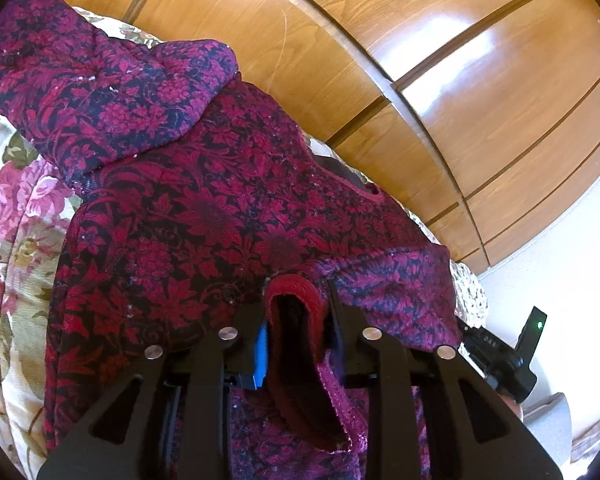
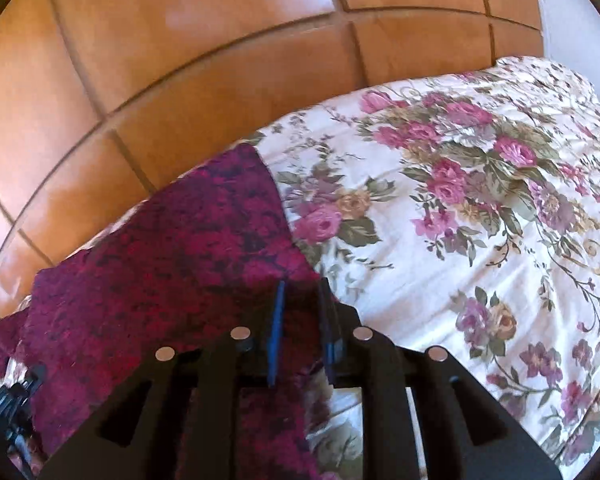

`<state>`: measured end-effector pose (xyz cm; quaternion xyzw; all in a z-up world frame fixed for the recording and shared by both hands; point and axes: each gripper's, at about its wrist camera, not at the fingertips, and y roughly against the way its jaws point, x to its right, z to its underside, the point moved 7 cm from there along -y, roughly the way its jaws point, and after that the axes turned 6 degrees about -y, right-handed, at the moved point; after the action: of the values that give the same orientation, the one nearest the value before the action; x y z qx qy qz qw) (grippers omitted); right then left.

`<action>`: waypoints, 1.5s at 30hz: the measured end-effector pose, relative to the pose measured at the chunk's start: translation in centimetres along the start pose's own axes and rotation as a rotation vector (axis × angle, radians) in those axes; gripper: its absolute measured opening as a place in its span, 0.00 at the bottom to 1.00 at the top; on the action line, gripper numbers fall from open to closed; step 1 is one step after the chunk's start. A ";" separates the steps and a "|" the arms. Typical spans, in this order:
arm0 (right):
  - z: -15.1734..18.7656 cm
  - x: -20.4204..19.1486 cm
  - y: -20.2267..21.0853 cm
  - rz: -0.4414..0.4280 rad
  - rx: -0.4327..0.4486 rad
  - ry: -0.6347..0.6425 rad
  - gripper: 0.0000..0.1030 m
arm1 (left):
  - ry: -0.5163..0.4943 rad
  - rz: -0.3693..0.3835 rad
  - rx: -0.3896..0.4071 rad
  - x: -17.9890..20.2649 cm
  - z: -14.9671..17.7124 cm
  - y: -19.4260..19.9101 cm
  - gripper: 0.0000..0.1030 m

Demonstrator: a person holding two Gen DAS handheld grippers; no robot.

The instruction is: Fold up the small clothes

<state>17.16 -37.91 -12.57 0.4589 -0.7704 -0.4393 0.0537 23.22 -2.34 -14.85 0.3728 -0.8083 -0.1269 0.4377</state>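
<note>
A dark red and black flowered top (image 1: 204, 208) lies spread on the bed, with one sleeve (image 1: 100, 80) folded across its upper left. My left gripper (image 1: 296, 304) stands over the top near its front edge. A red ribbed cuff (image 1: 296, 292) rises between its jaws as an open loop, not pressed flat. In the right wrist view the same top (image 2: 160, 248) is blurred. My right gripper (image 2: 302, 284) hovers over the top's right edge with a clear gap between its blue pads (image 2: 276, 328). Part of the right gripper's body (image 1: 500, 360) shows at the lower right of the left wrist view.
A cream bedspread (image 2: 440, 240) with pink roses covers the bed and stretches to the right of the top. Glossy wooden cupboard doors (image 1: 440, 80) stand close behind the bed. A white wall (image 1: 560, 280) shows at the right.
</note>
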 end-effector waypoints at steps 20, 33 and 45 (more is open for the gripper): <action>5.4 -7.6 1.3 0.074 0.035 0.450 0.66 | -0.008 -0.012 0.094 0.8 -0.4 2.6 0.54; 4.9 -7.4 1.3 0.075 0.042 0.448 0.67 | 0.193 -0.162 0.344 -6.5 -7.5 13.6 0.54; 5.0 -7.3 1.3 0.080 0.050 0.446 0.68 | 0.461 -0.253 0.407 -17.8 -16.7 17.3 0.72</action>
<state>18.05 -28.97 -12.33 0.5149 -0.7676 -0.3054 0.2289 34.15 24.33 -6.73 0.5688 -0.6442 0.0714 0.5064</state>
